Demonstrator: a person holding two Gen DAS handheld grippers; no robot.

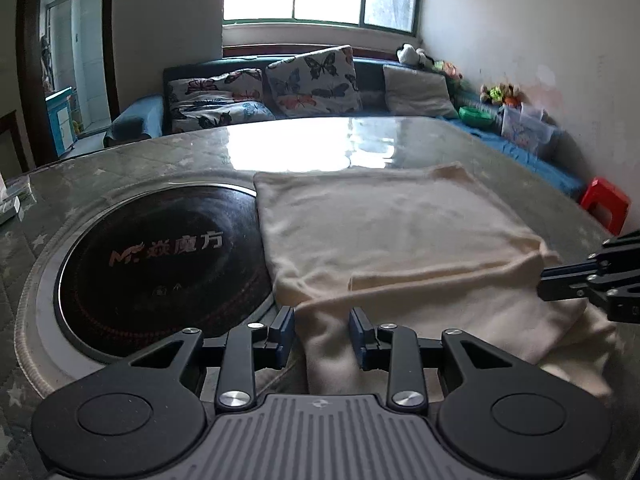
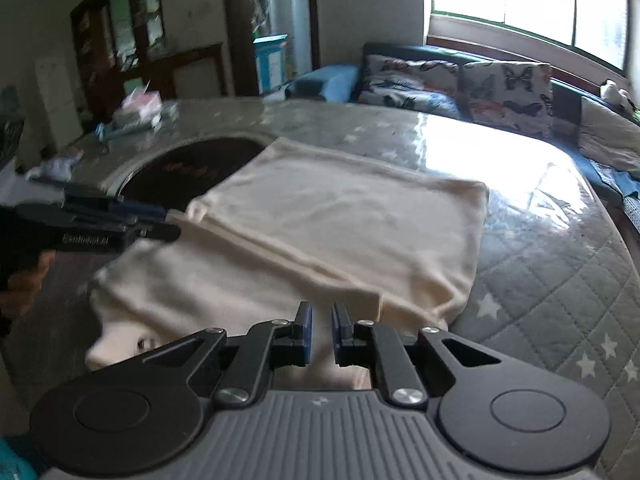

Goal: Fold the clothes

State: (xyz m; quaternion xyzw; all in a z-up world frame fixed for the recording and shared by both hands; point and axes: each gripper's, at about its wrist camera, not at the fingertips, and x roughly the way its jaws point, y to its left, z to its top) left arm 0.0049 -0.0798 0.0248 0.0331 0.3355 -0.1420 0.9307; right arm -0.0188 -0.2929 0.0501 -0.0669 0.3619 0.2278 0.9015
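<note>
A cream garment (image 1: 384, 232) lies partly folded on the table, with a folded layer on top and its near part hanging toward me; it also shows in the right wrist view (image 2: 340, 224). My left gripper (image 1: 322, 322) is open, its jaws either side of the garment's near left fold. In the right wrist view my left gripper (image 2: 168, 220) touches the garment's left corner. My right gripper (image 2: 320, 320) has a narrow gap between its jaws and sits over the garment's near edge. In the left wrist view my right gripper (image 1: 544, 280) is at the garment's right edge.
A round black induction hob (image 1: 160, 264) is set in the table, left of the garment, partly under it. The quilted star-patterned table cover (image 2: 560, 288) has a glossy top. A sofa with butterfly cushions (image 1: 312, 80) stands behind. A red stool (image 1: 604, 204) is at right.
</note>
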